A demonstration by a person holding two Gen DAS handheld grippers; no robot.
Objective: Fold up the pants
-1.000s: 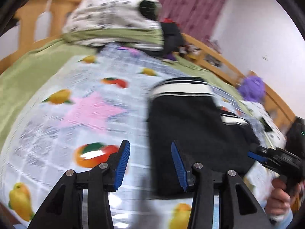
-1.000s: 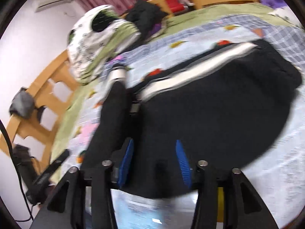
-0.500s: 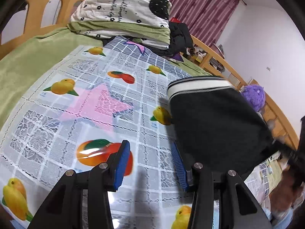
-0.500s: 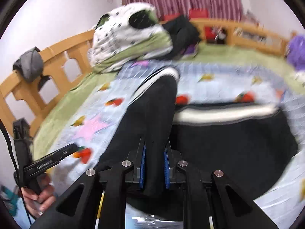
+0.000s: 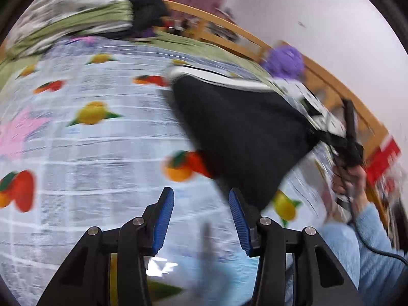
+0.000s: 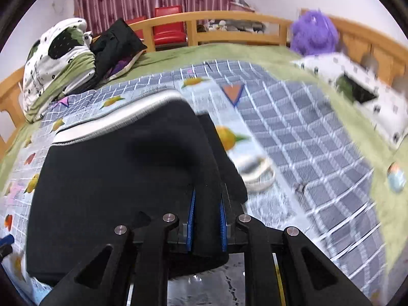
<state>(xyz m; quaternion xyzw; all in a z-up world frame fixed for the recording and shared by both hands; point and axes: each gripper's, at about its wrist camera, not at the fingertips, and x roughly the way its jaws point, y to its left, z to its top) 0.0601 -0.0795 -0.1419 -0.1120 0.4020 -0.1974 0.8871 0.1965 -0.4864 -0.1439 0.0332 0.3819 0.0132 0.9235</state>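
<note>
Black pants (image 6: 114, 178) with a white-striped waistband (image 6: 122, 119) lie folded on the fruit-print cloth (image 6: 293, 153). My right gripper (image 6: 206, 219) is shut on a black fold of the pants, which runs up between the blue pads. In the left wrist view the pants (image 5: 242, 132) stretch toward the far right, where a hand holds the right gripper (image 5: 349, 137) on their edge. My left gripper (image 5: 201, 216) hovers open over the cloth with nothing between its pads; the pants' near corner lies just beyond its right finger (image 5: 237, 211).
A wooden bed rail (image 6: 229, 23) rings the green bedding (image 6: 229, 53). A pile of spotted bedding (image 6: 58, 61) and dark clothes (image 6: 114, 46) sits at the back left. A purple plush (image 6: 313, 35) and a spotted pillow (image 6: 357, 86) lie at the right. A blue sleeve (image 5: 369, 250) shows lower right.
My right gripper closed on a fold of the pants and carried it over to the right. My left gripper swung right across the cloth, still open and empty.
</note>
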